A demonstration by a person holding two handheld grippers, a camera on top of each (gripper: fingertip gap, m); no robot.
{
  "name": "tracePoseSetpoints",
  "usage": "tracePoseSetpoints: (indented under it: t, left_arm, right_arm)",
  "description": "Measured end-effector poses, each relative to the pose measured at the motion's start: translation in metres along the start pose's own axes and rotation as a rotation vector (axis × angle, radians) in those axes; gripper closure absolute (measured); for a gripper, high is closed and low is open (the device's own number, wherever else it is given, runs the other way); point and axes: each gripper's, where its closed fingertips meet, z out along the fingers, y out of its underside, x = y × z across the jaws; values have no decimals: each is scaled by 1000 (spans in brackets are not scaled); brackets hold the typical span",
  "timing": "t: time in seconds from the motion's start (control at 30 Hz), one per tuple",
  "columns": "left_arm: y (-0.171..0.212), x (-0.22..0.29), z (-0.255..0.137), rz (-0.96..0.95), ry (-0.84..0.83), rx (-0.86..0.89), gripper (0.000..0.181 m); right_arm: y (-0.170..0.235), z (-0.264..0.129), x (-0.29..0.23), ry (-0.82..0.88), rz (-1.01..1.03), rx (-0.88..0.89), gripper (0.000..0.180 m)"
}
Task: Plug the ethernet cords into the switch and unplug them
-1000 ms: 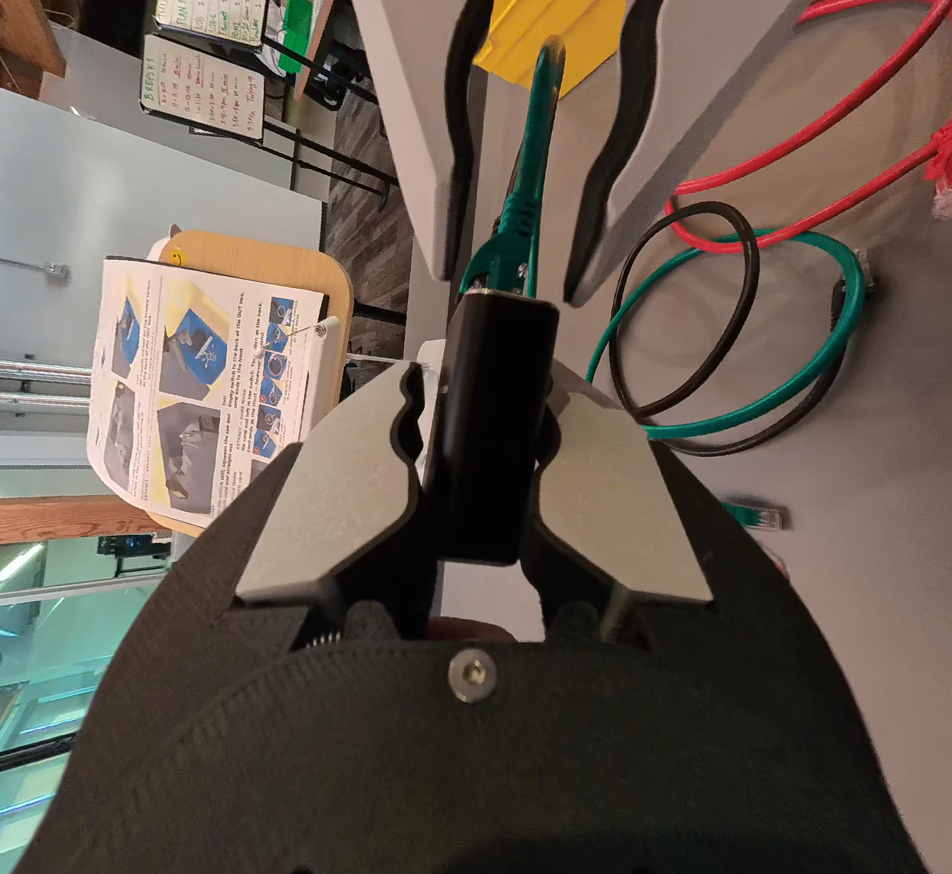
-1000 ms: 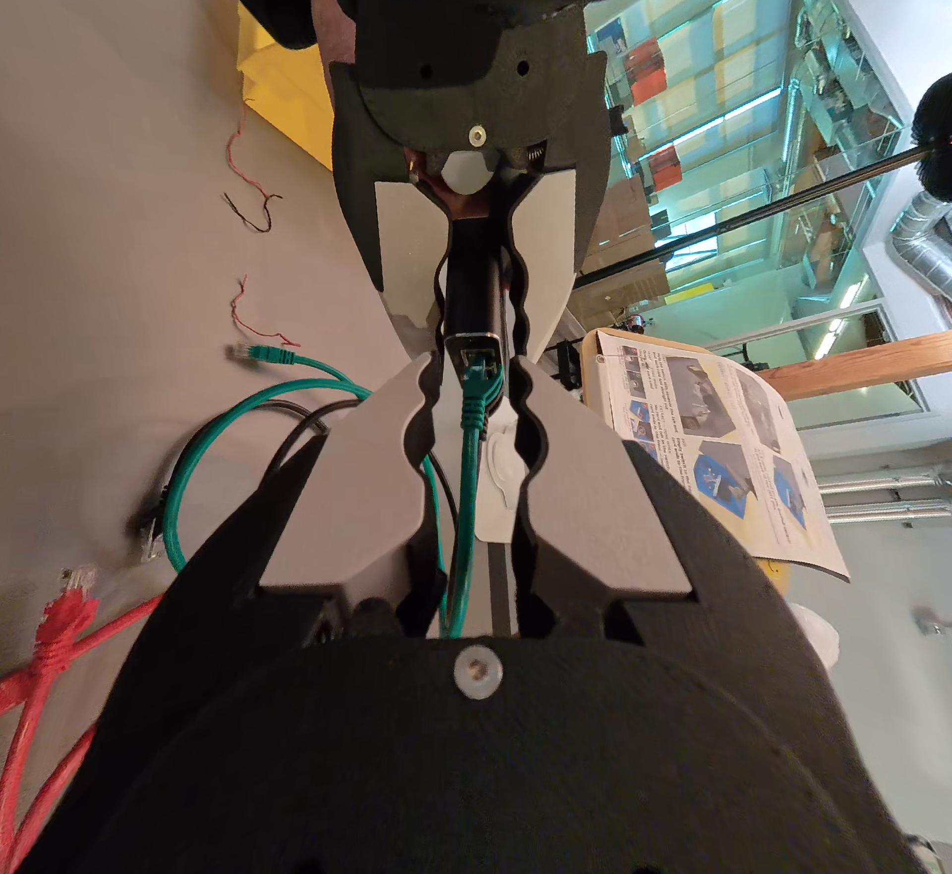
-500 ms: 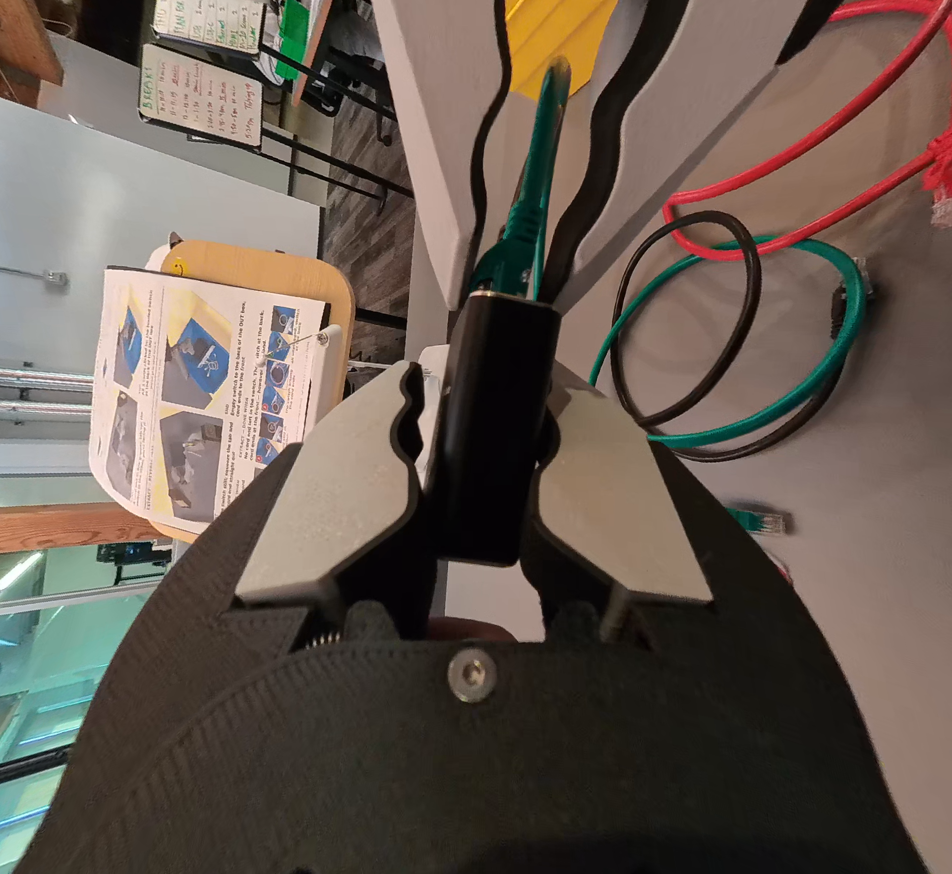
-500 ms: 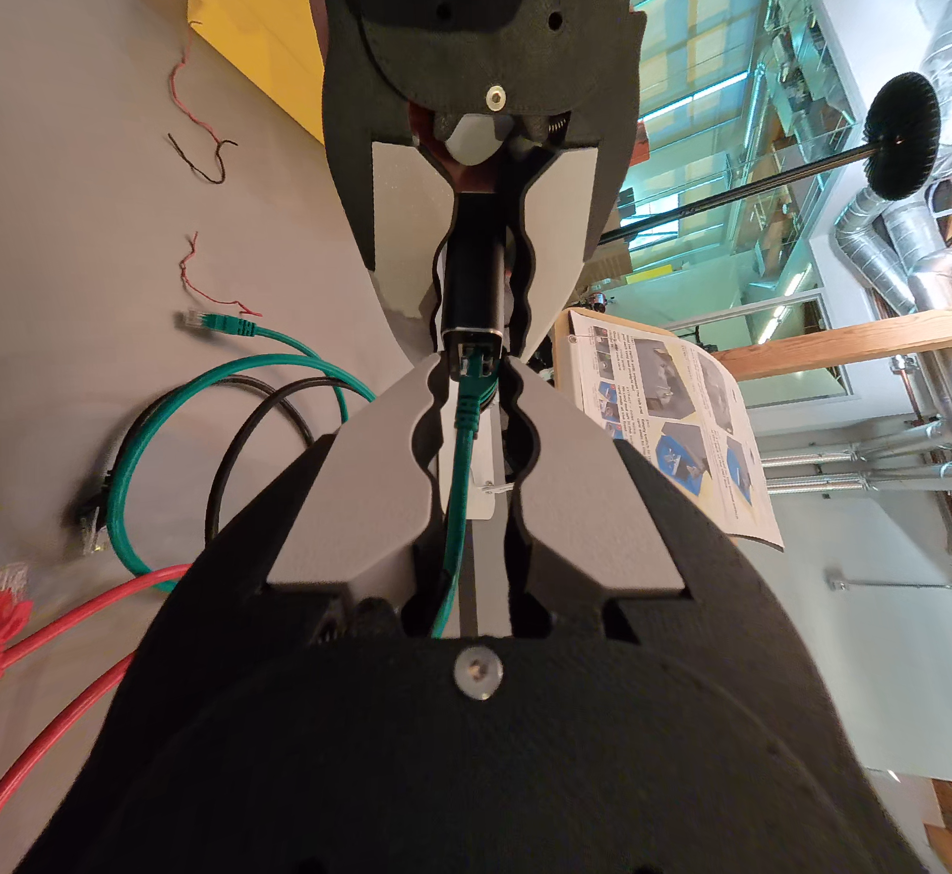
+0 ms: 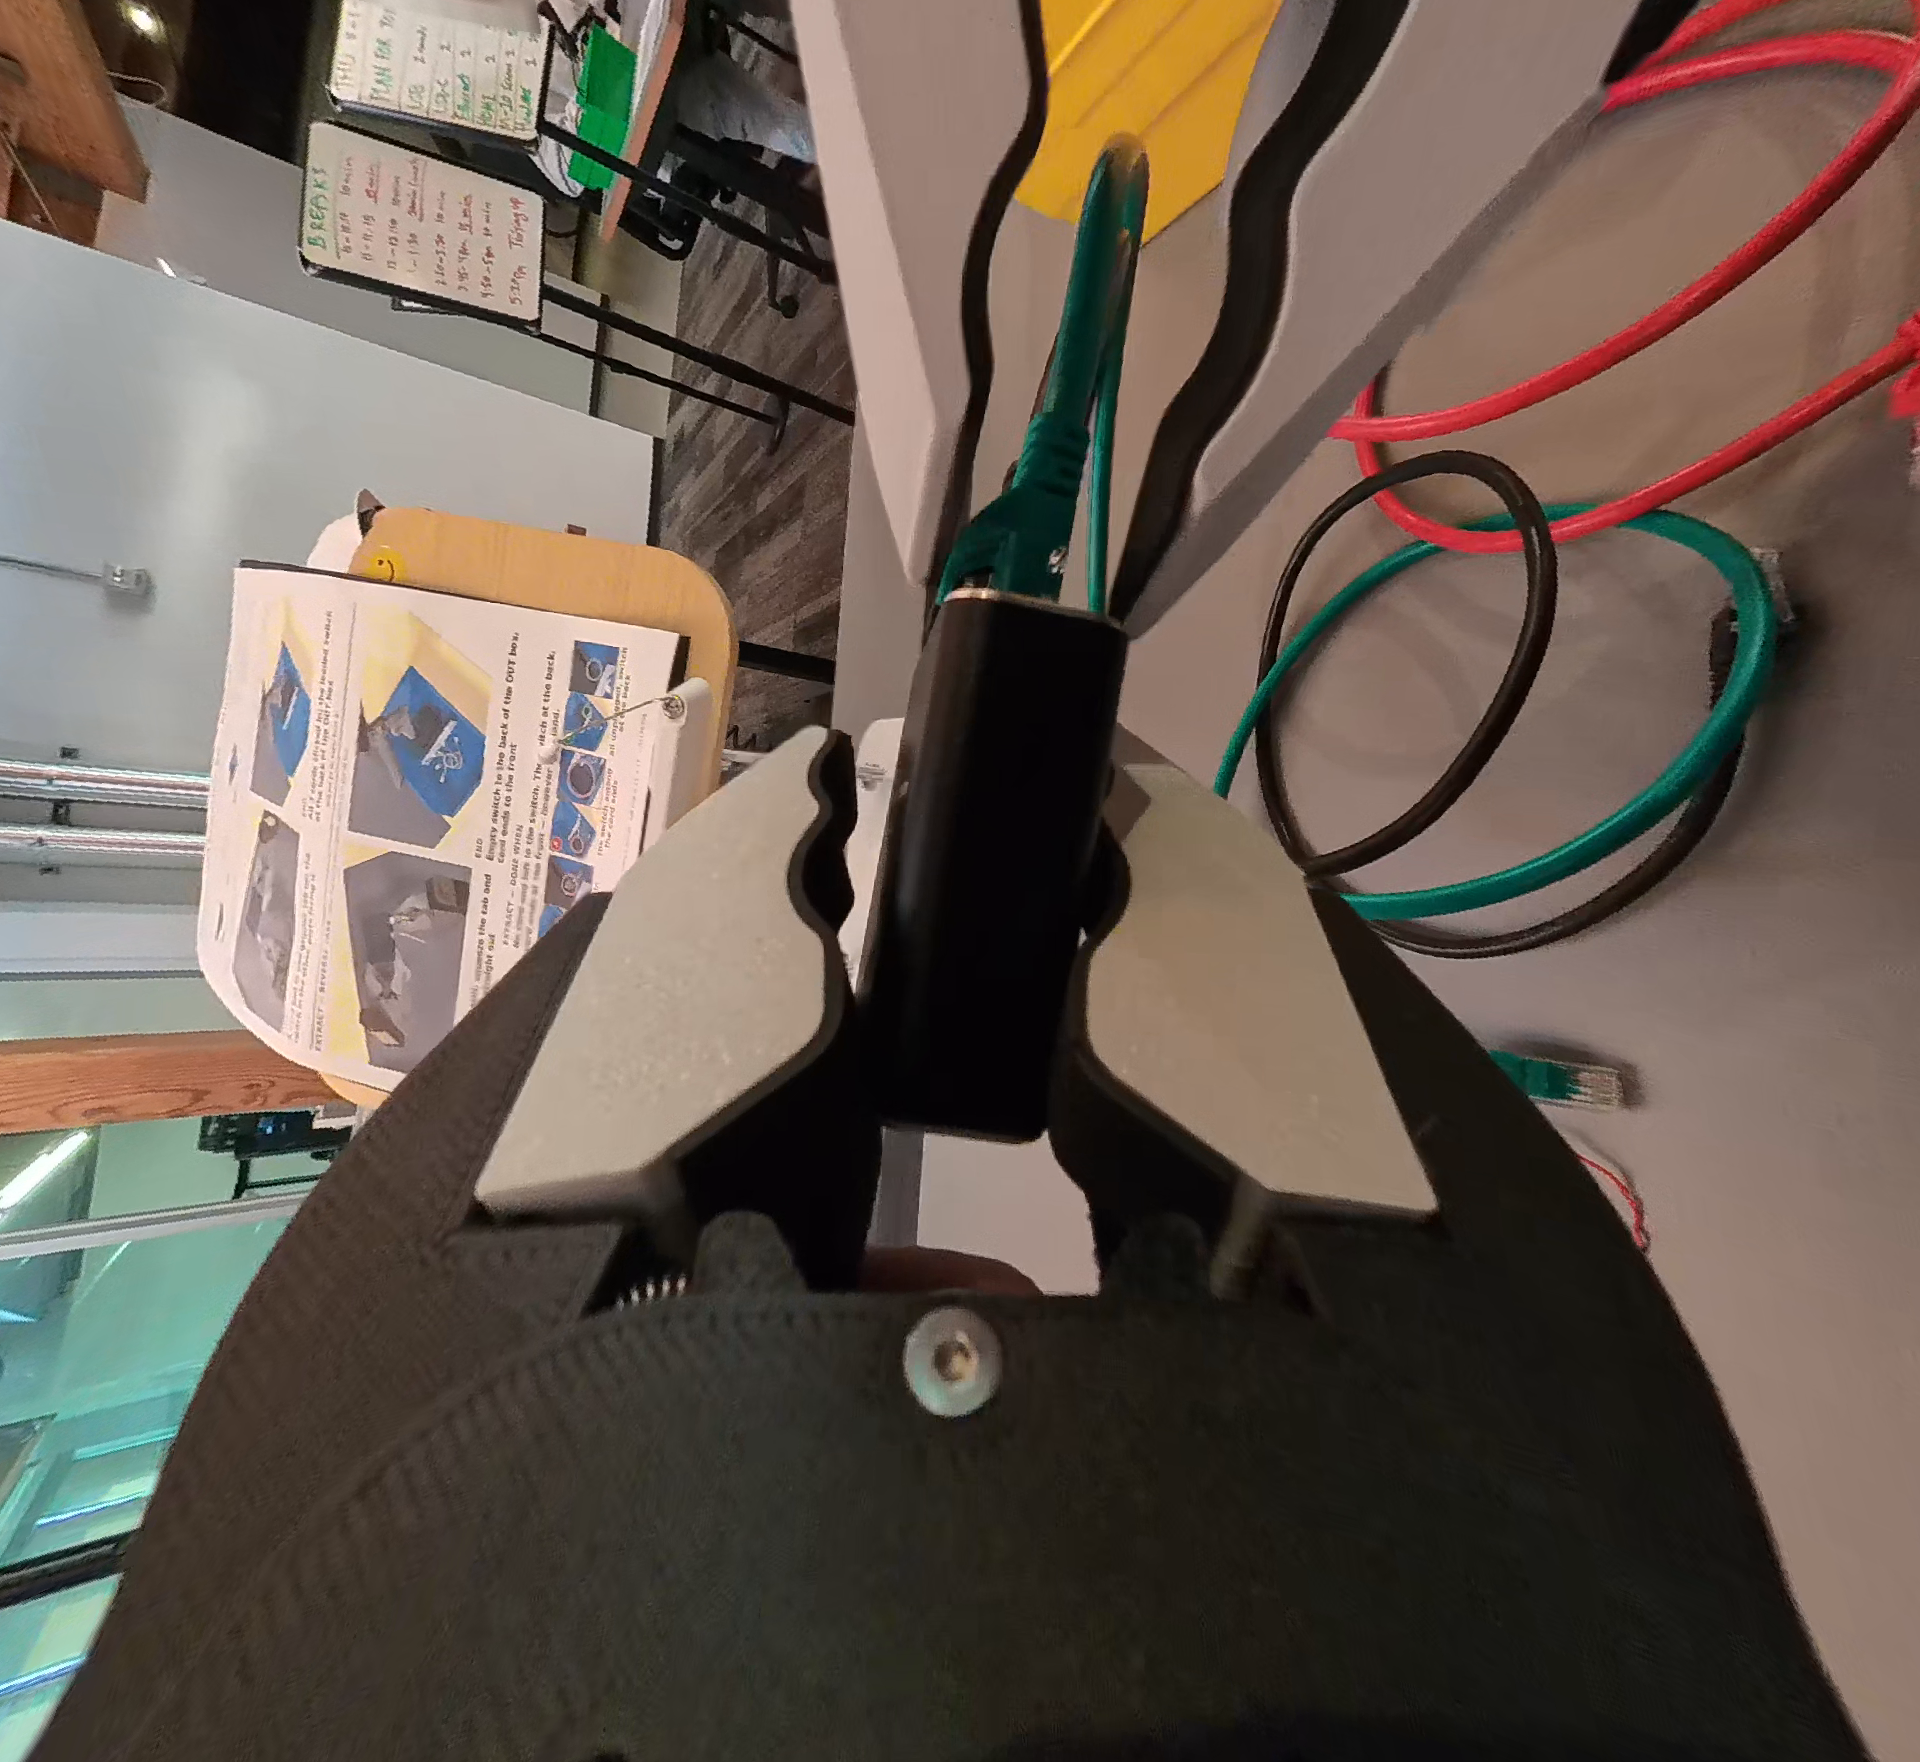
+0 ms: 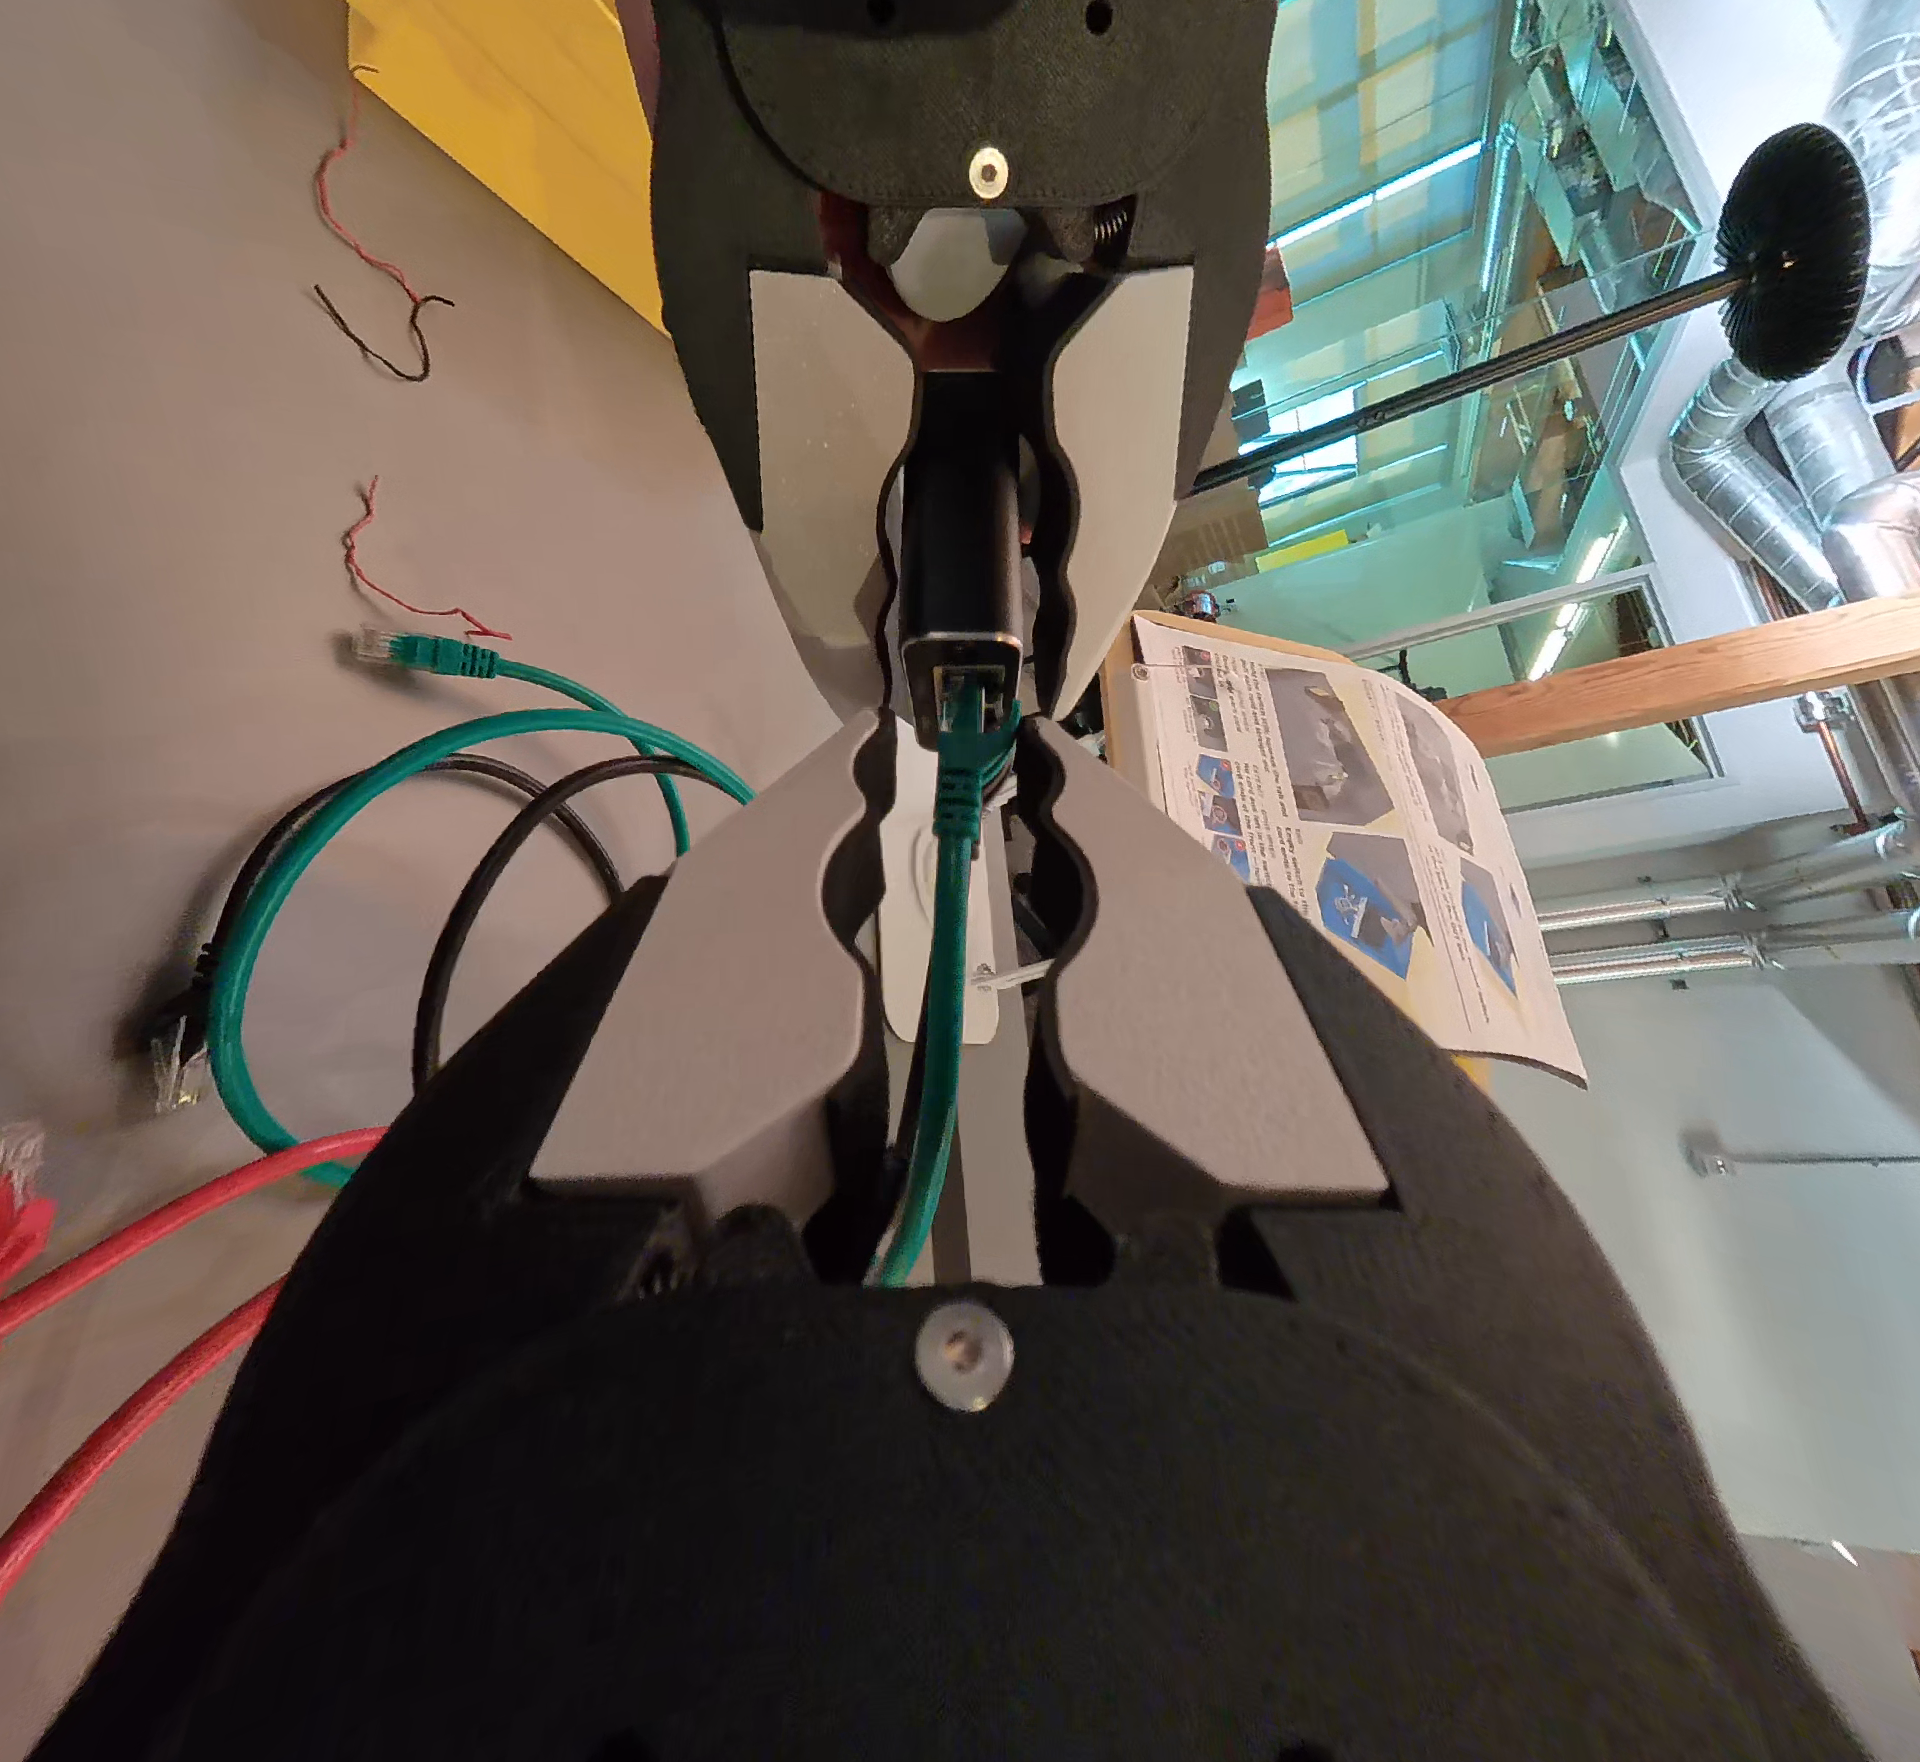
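Note:
My left gripper (image 5: 982,777) is shut on the small black switch (image 5: 997,860) and holds it above the grey table (image 5: 1714,1297). A green ethernet plug (image 5: 1039,507) sits in the switch's front port. My right gripper (image 6: 956,736) faces it, jaws a little apart on either side of the green plug (image 6: 961,756), with the cord running back between its fingers. I see no contact with the plug. The switch (image 6: 956,569) and the left gripper (image 6: 971,663) also show in the right wrist view. The right gripper's fingers (image 5: 904,206) fill the top of the left wrist view.
On the table lie a looped green cord (image 6: 239,985) with a free plug (image 6: 416,652), a black cord (image 5: 1538,569), red cords (image 5: 1662,310) and bits of thread (image 6: 364,569). A yellow bin (image 6: 499,50) stands behind. A printed instruction sheet (image 5: 416,829) stands past the table edge. My two grippers' fingertips are within a few centimetres of each other.
The right gripper has slid forward along the green cord towards the switch, and its jaws have narrowed slightly around the plug. The left gripper still holds the switch.

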Motion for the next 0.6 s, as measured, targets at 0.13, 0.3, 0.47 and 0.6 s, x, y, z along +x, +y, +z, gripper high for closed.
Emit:
tracePoseSetpoints:
  t: [0.13,0.3,0.47,0.6]
  left_arm:
    - [-2,1,0,5,6,0,140]
    - [-3,3,1,12,12,0,141]
    - [-4,2,0,18,13,3,140]
    - [-5,1,0,24,16,3,140]
  right_arm:
    - [2,0,1,7,-10,-9,164]
    - [3,1,2,12,-18,-11,168]
    - [3,0,2,14,-27,-9,167]
    - [3,0,2,17,-32,-15,168]
